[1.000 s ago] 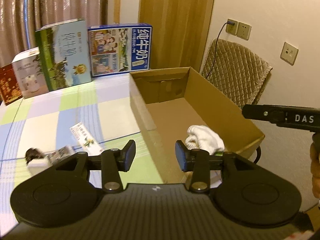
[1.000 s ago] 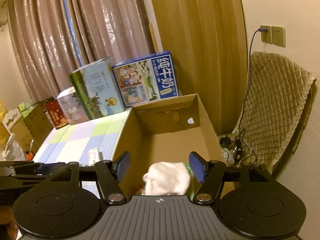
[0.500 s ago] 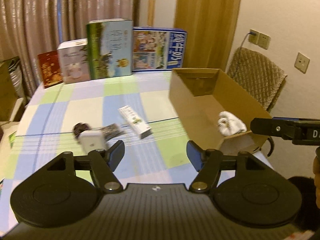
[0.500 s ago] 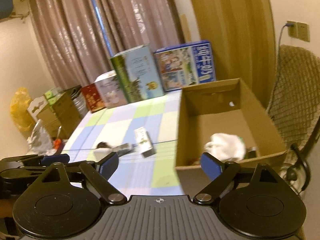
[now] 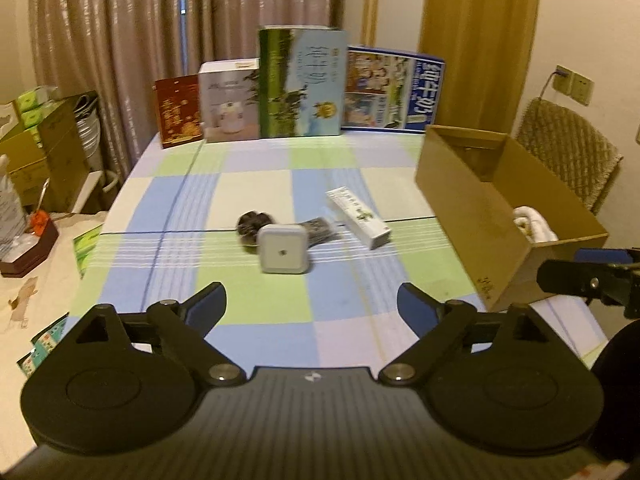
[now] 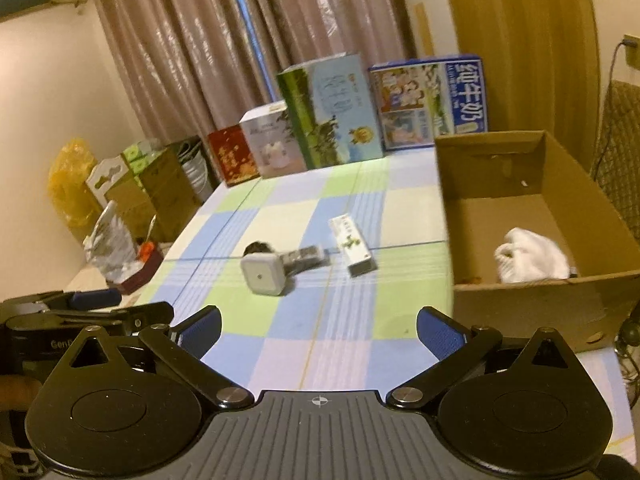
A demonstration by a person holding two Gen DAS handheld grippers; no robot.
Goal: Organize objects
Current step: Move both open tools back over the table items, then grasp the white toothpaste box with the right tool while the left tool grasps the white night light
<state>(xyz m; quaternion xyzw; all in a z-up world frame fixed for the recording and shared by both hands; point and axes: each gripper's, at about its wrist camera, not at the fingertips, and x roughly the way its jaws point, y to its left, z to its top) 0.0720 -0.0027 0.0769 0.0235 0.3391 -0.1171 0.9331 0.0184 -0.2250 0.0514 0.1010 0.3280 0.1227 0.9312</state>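
The left hand-held gripper (image 5: 311, 307) hovers above the near edge of the desk (image 5: 248, 196) with its blue-padded fingers spread wide and nothing between them. The right hand-held gripper (image 6: 318, 330) is likewise spread wide and empty, held over the same near edge; part of the left one shows at the left margin of its view.

On the checked cloth, near the middle of the desk, lies a small cluster: a white square gadget (image 5: 283, 253) stands closest, with a dark round item (image 5: 252, 223) just behind it on the left and a dark flat packet (image 5: 318, 232) touching it on the right (both are too blurred to identify). A slim white carton (image 5: 357, 217) with green print lies just beside the packet, angled toward the cardboard box (image 6: 532, 300).

That open box sits at the right edge of the desk and holds a crumpled white cloth (image 6: 532, 257) in its near end. Four printed cartons (image 5: 302, 82) stand upright in a row along the far edge, before the curtains (image 5: 168, 36).
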